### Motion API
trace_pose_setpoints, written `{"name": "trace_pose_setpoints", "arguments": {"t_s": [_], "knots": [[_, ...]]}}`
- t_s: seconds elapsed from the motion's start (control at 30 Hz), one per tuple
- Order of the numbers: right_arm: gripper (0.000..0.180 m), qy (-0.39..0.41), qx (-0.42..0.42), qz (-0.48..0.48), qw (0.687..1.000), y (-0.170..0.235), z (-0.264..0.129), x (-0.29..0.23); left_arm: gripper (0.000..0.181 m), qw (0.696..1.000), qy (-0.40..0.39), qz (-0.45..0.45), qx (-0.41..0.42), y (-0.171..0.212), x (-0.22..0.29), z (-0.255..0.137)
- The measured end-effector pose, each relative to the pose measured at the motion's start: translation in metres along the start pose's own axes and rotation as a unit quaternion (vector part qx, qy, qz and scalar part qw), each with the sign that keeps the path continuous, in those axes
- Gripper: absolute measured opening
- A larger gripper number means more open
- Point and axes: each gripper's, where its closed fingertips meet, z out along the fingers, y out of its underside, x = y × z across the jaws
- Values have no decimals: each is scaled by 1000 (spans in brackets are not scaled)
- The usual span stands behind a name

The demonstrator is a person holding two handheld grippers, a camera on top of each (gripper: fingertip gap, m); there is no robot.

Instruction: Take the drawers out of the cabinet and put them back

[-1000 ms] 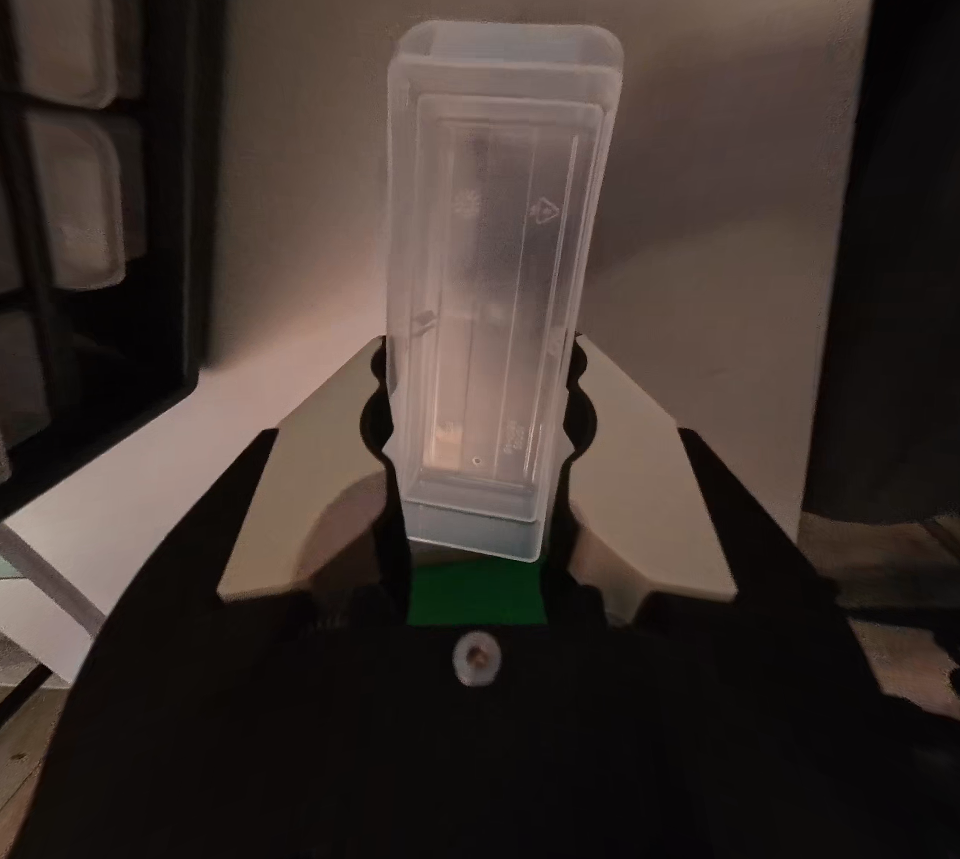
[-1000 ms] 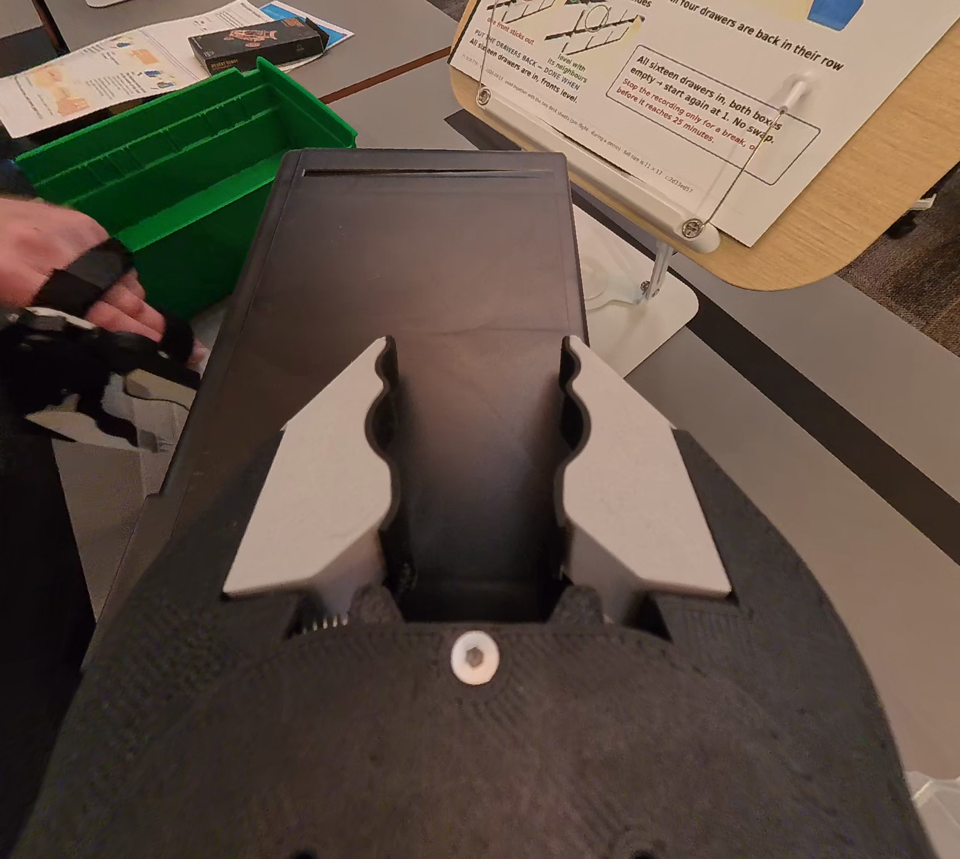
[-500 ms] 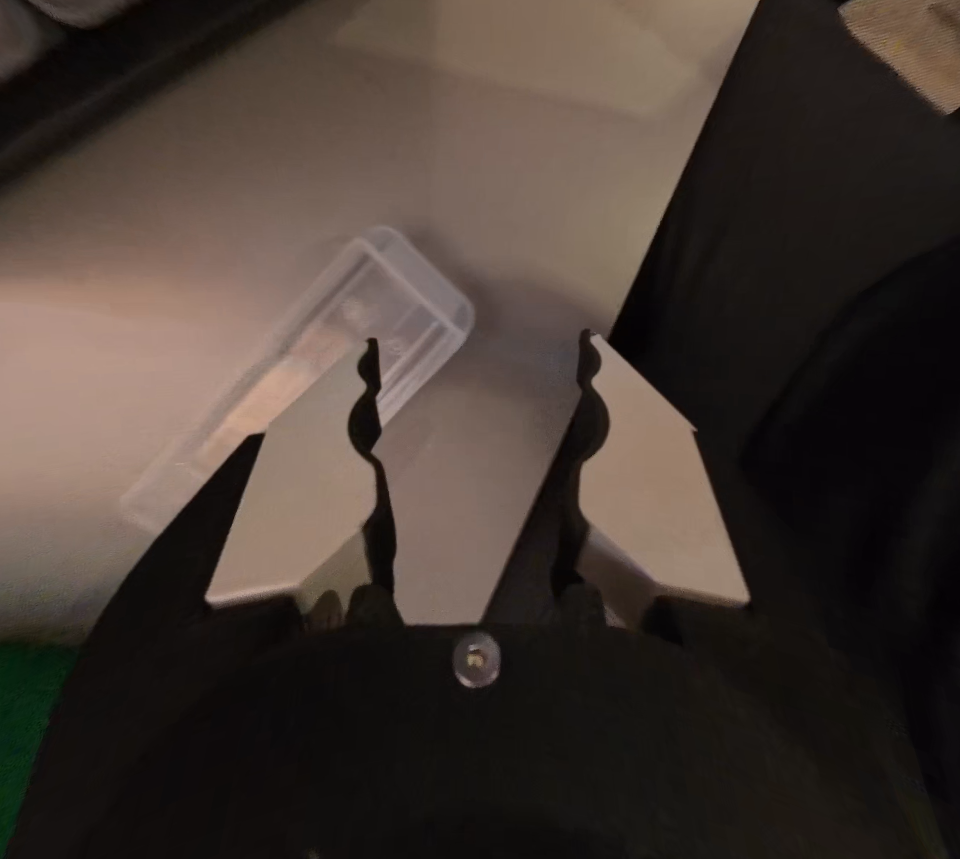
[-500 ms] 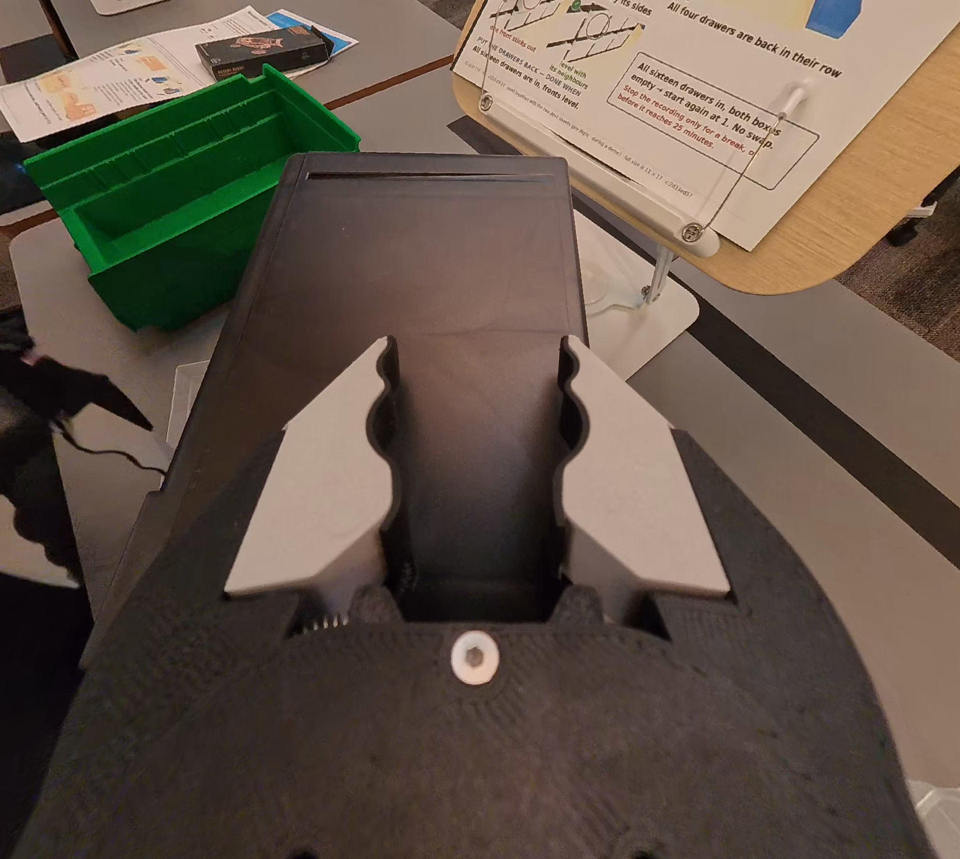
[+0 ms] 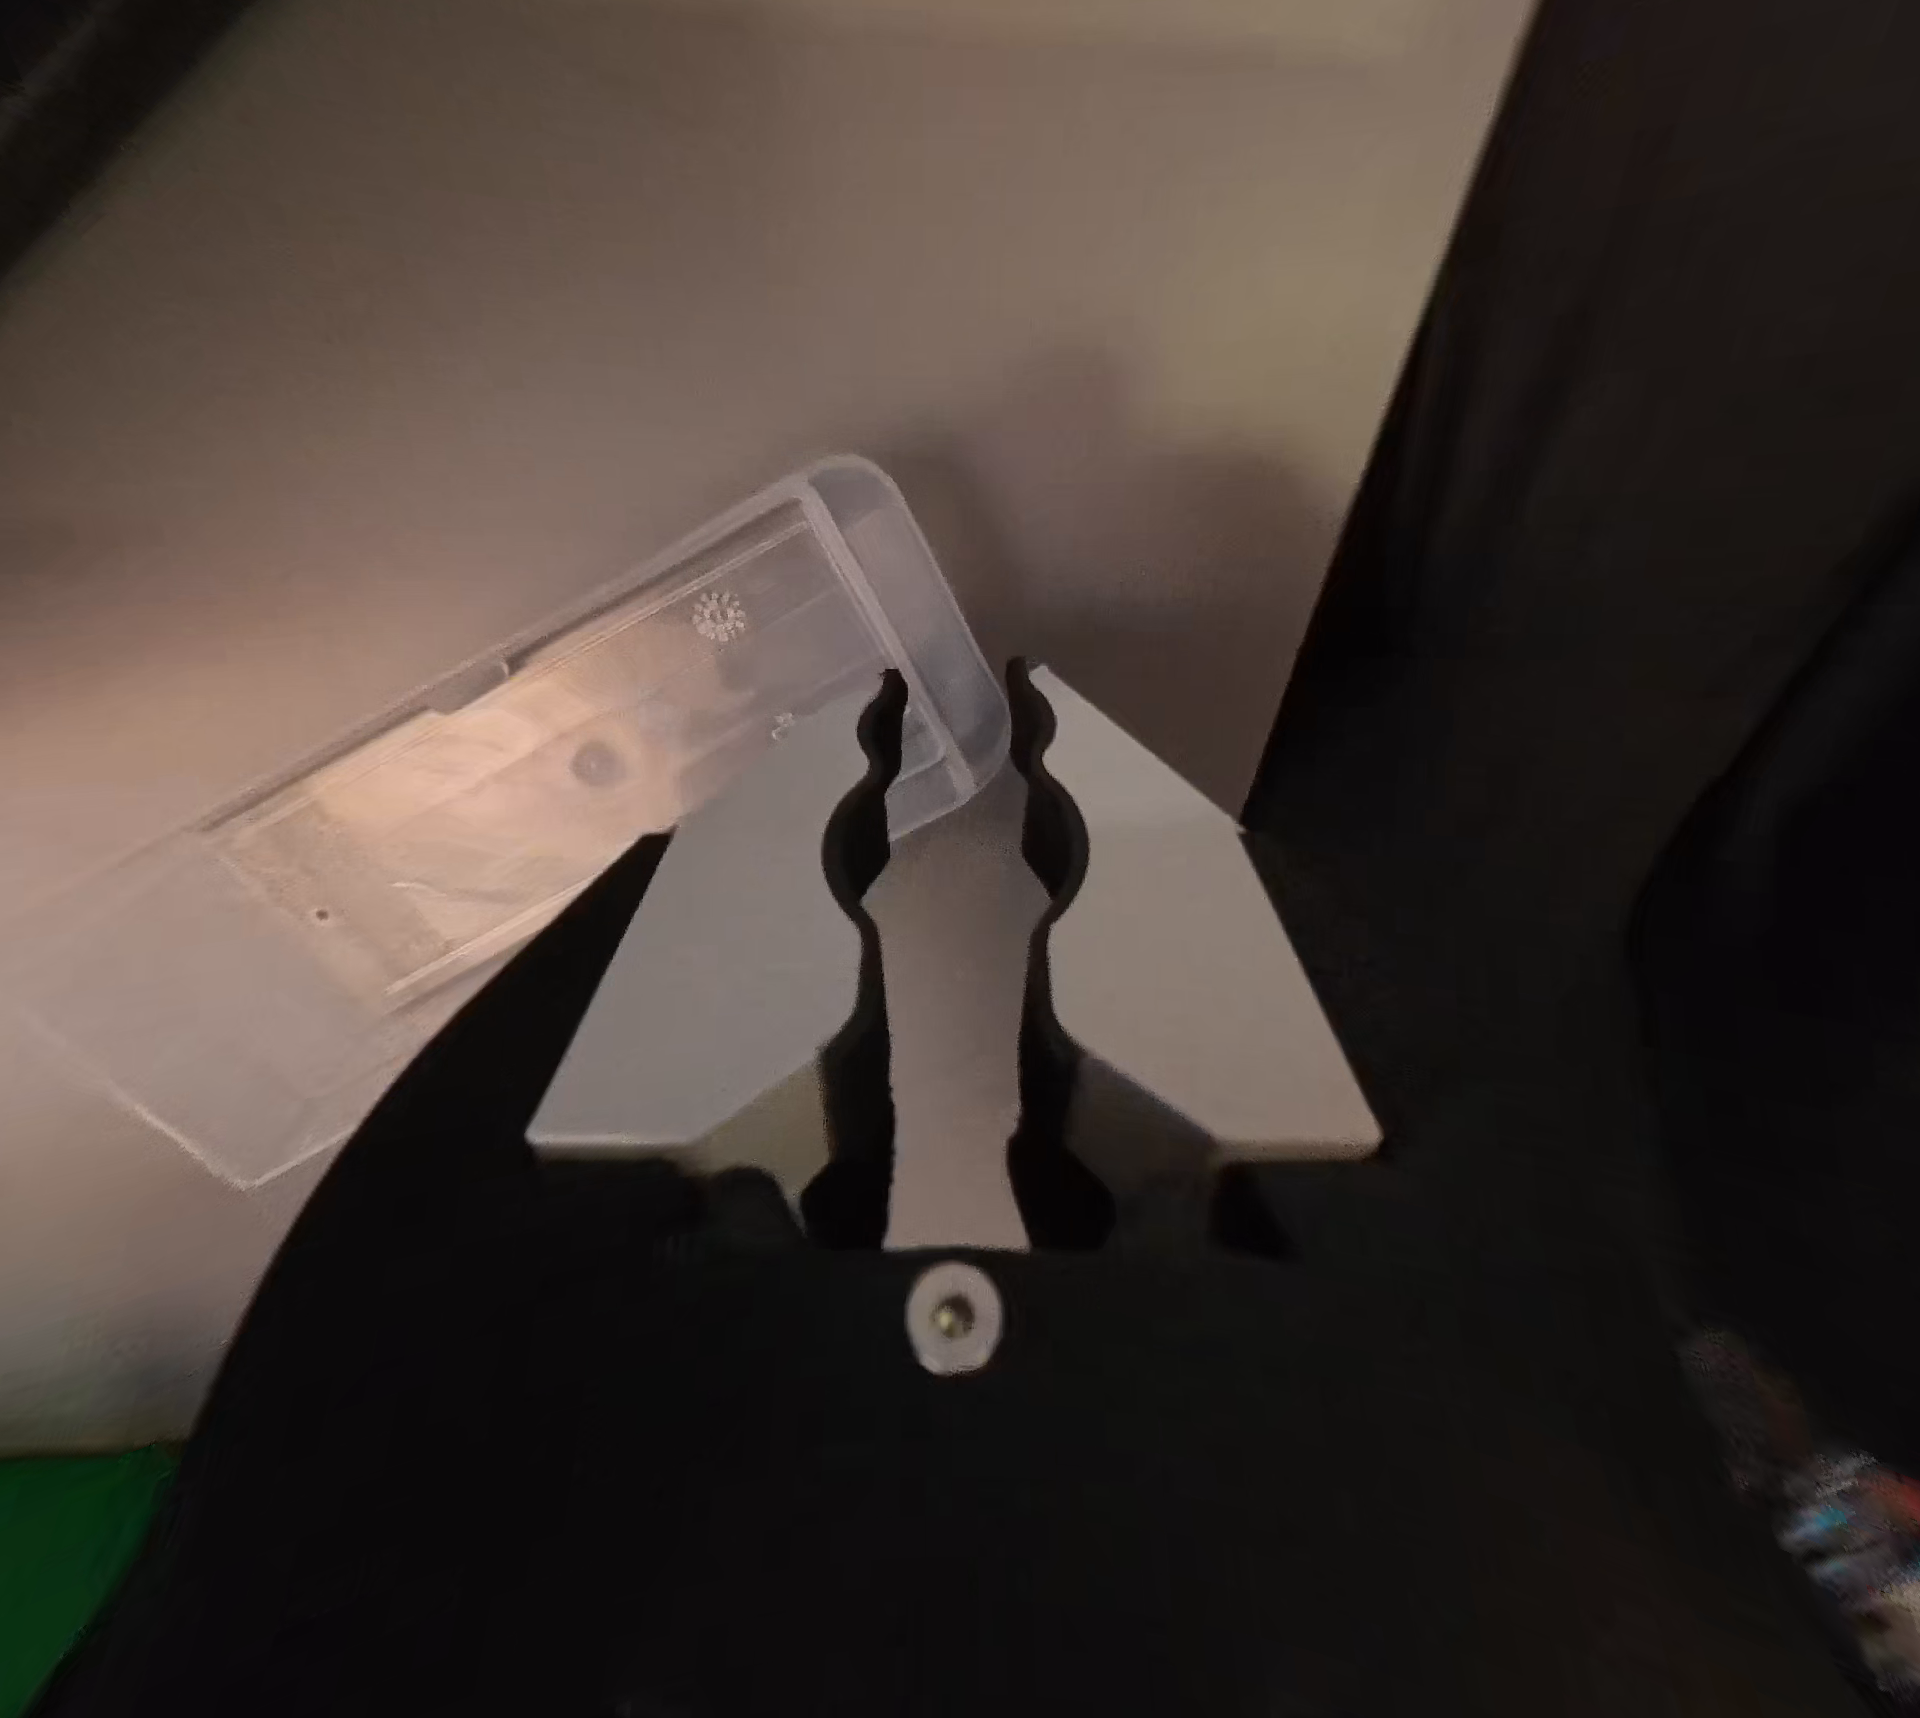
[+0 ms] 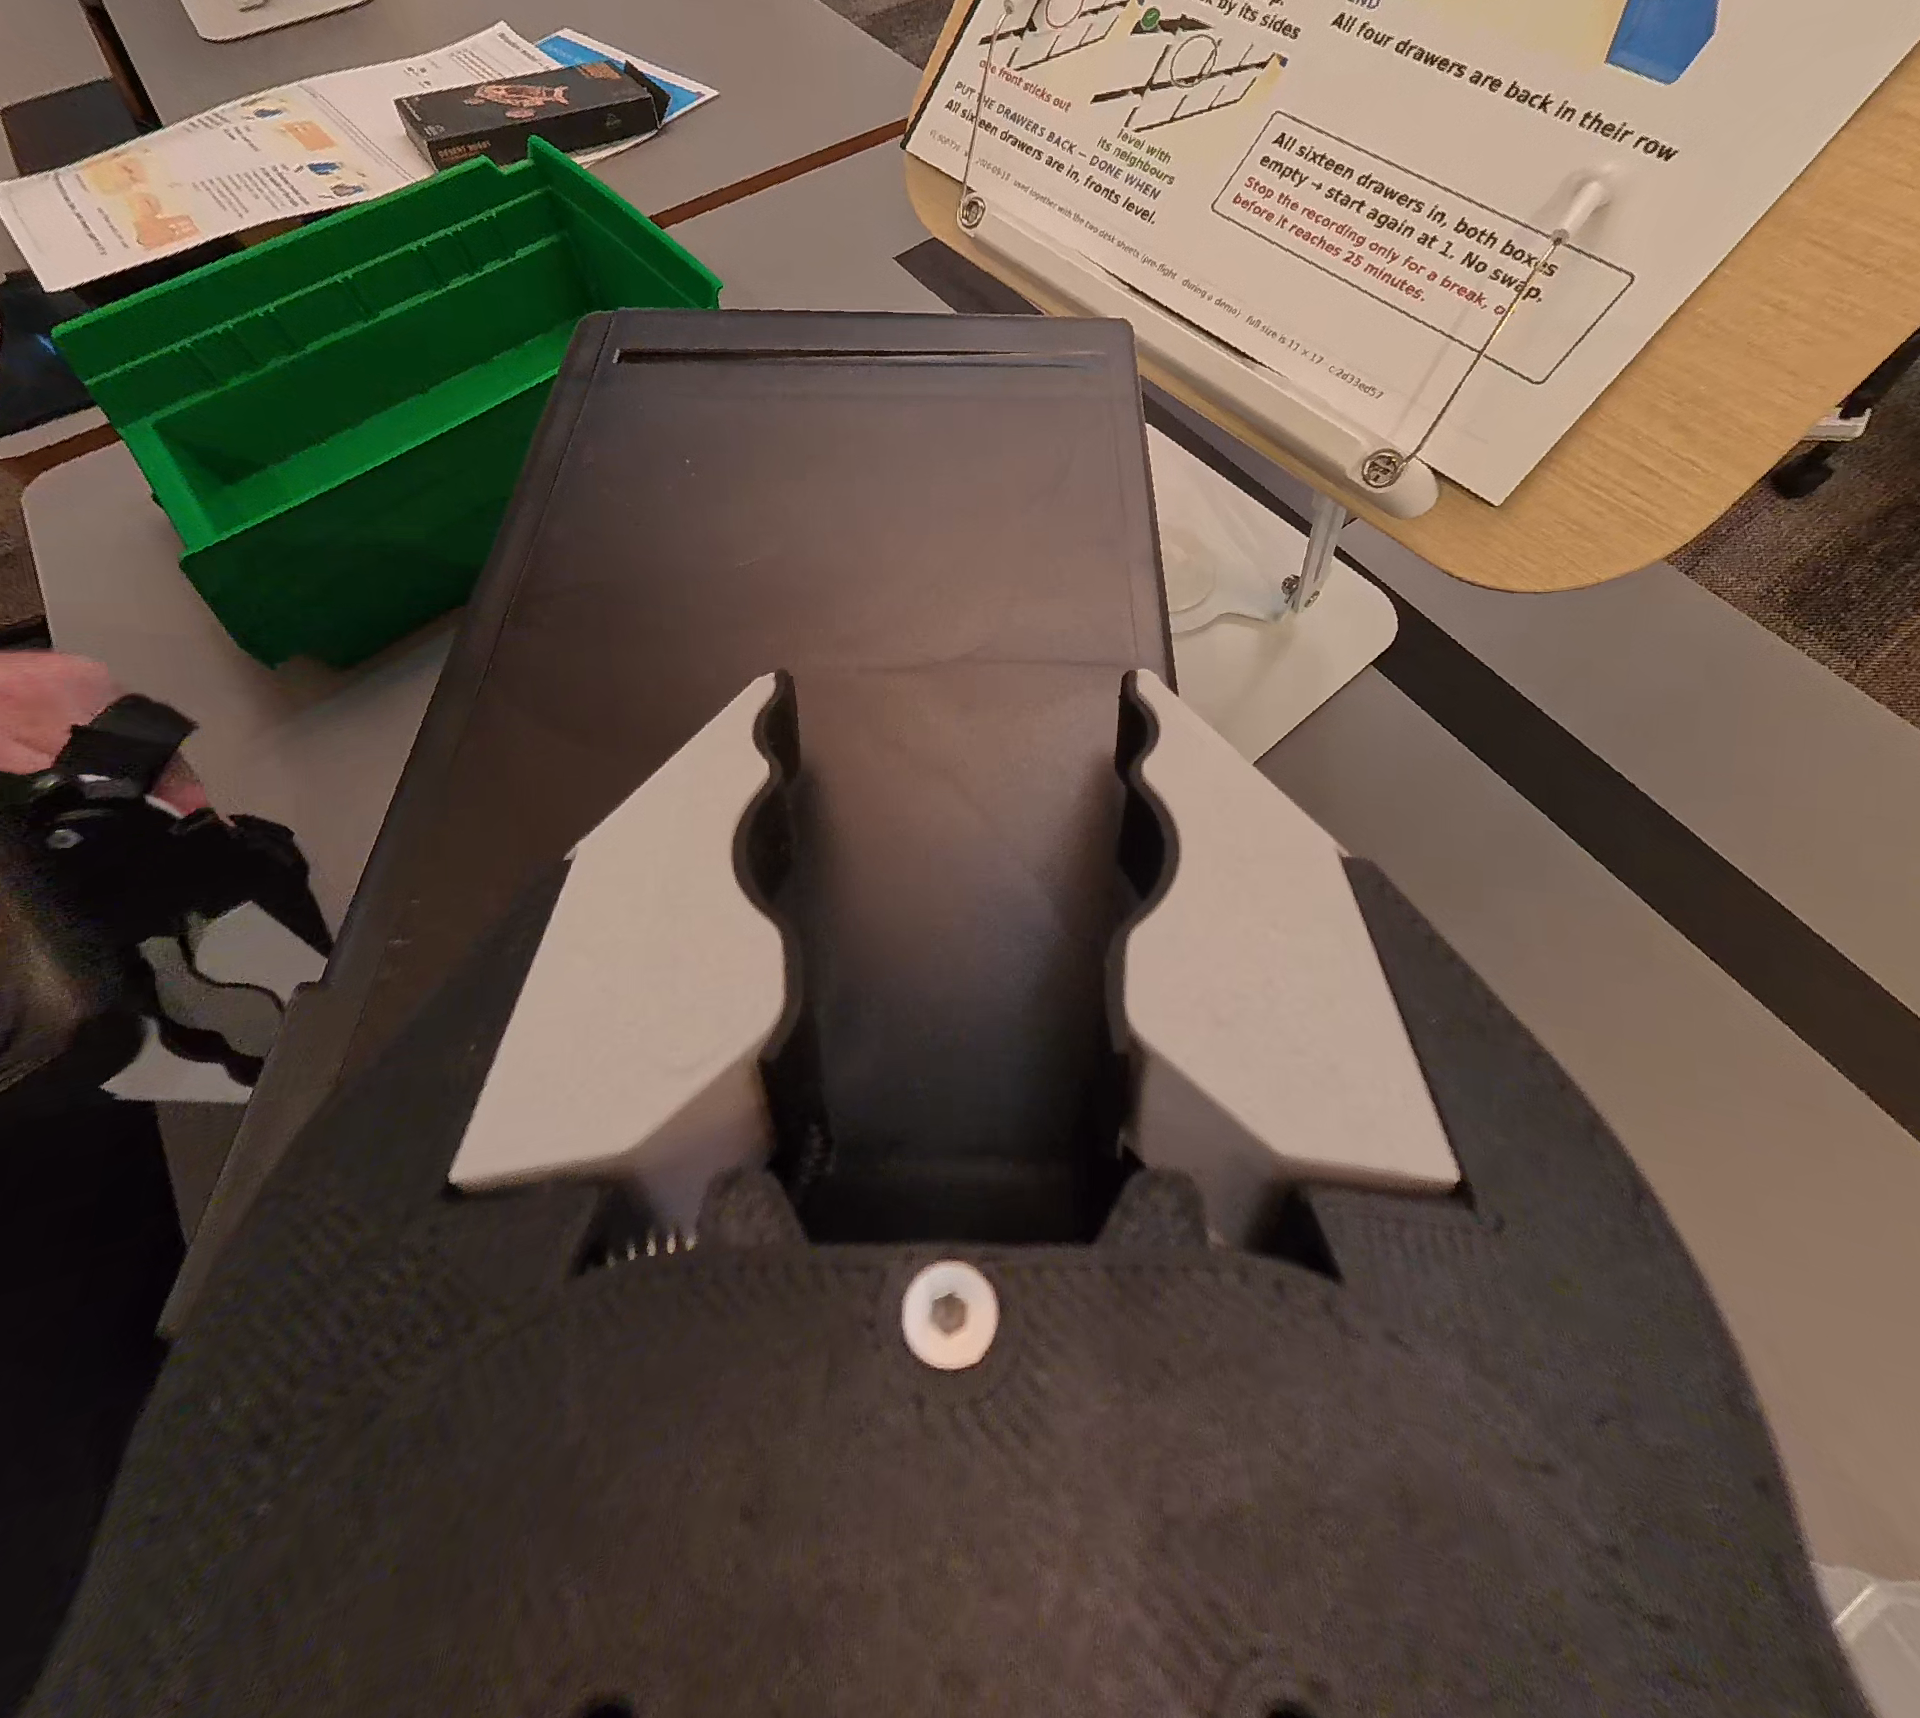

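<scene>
Drawer (image 5: 582,795) lies flat on the grey table (image 5: 935,234), end corner between my left gripper (image 5: 951,681) tips, jaws narrow. My right gripper (image 6: 951,702) is wide apart, empty, over the cabinet (image 6: 831,546).

A green bin (image 6: 343,442) is sitting near the grey table's (image 6: 1558,889) far left edge, a tilted instruction board (image 6: 1455,141) is standing toward its far right, and papers (image 6: 208,162) are lying on another table beyond.

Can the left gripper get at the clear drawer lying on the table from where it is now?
Probably yes. The clear drawer lies loose just ahead-left of the left gripper, nothing between, but jaws look too narrow and must open.
</scene>
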Motion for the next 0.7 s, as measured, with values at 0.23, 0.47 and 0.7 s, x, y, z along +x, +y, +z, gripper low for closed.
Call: {"name": "trace_pose_setpoints", "arguments": {"t_s": [0.23, 0.47, 0.7], "knots": [[61, -1, 3, -1, 1000, 0, 0, 0, 16, 987, -32, 130, -84, 53, -12, -13], [61, -2, 5, -1, 1000, -1, -1, 0, 69, 998, -66, -9, 4, 59, -32, -29], [61, -2, 8, 0, 1000, -1, -1, -1, 103, 982, -94, -119, 115, 44, -40, -52]]}}
